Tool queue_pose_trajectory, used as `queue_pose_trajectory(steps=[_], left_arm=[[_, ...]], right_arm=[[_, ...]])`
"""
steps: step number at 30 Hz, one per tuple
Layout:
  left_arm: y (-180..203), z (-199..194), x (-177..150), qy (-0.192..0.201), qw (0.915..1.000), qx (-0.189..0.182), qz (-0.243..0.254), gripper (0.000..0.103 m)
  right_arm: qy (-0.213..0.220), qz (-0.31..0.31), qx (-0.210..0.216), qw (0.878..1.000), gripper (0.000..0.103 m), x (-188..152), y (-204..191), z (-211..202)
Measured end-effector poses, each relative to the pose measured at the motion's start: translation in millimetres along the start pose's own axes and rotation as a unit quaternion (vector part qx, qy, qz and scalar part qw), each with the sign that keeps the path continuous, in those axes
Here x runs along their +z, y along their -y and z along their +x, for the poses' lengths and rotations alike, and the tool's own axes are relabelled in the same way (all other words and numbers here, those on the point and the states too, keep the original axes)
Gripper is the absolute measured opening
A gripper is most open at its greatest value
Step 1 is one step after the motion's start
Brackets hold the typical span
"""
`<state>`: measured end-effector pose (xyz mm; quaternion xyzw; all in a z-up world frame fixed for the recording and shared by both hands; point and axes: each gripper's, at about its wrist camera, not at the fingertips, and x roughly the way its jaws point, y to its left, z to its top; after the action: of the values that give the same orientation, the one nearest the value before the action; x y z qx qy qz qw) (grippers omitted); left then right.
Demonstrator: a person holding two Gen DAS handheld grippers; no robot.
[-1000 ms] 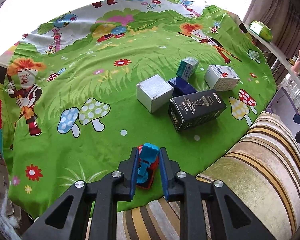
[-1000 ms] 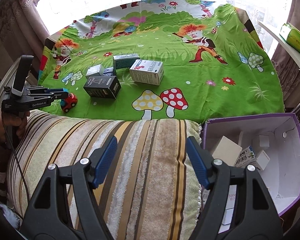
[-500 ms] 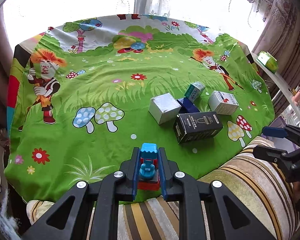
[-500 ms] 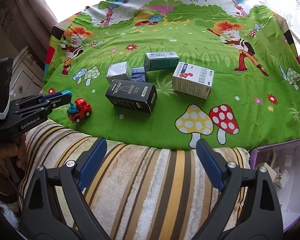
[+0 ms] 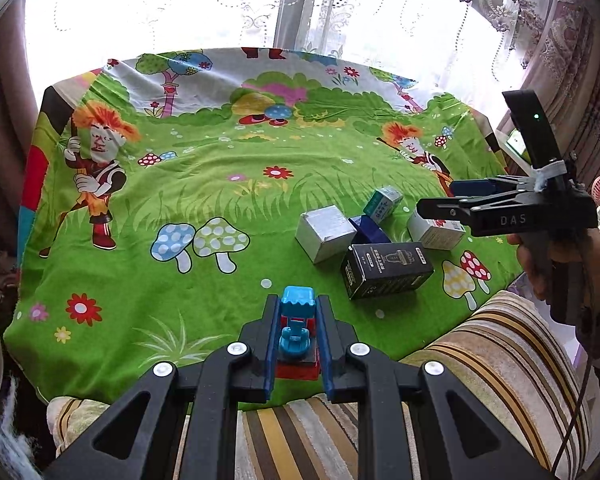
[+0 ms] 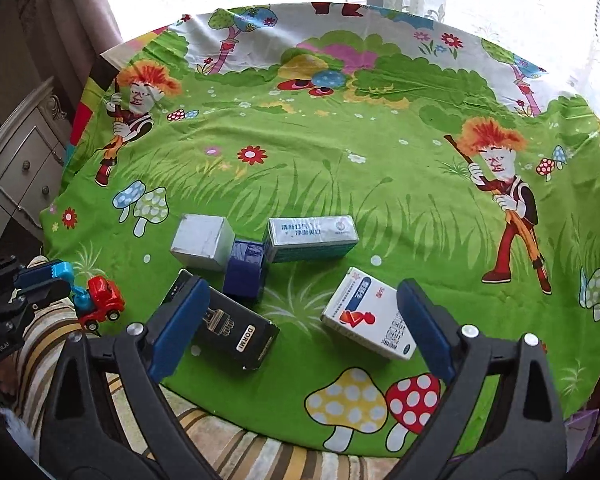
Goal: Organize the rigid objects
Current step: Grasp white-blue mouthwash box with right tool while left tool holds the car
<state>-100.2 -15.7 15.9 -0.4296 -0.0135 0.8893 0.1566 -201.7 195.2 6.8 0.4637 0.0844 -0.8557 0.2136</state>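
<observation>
Left wrist view showed my left gripper (image 5: pixel 296 332) clenched on the toy truck (image 5: pixel 297 322), lifted but not yet put away. Beyond my right gripper (image 6: pixel 296 320), its empty jaws opening, five boxes waited unsorted: the black box (image 6: pixel 232 330) and white box (image 6: pixel 370 320) nearest, the silver box (image 6: pixel 202 242), blue box (image 6: pixel 244 268) and teal box (image 6: pixel 312 238) farther.

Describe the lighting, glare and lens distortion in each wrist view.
Left wrist view: the window behind the lace curtain is blown out white, the green cloth is evenly lit, and fisheye bending curves its edges. Right wrist view: the same backlight washes out the top, the cloth bulges round, and the frame corners go dark.
</observation>
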Motion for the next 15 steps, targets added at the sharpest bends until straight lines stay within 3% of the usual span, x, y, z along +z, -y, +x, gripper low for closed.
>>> queue_pose_trajectory(steps=[5, 15], left_arm=[[3, 2, 0, -0.003, 1.0000, -0.003, 0.004, 0.018], [3, 5, 1, -0.007, 0.9999, -0.008, 0.001, 0.018]], right_arm=[[-0.002, -0.005, 0.036, 0.999, 0.097, 10, 7, 21], [-0.032, -0.037, 0.049, 0.998, 0.097, 24, 14, 55]])
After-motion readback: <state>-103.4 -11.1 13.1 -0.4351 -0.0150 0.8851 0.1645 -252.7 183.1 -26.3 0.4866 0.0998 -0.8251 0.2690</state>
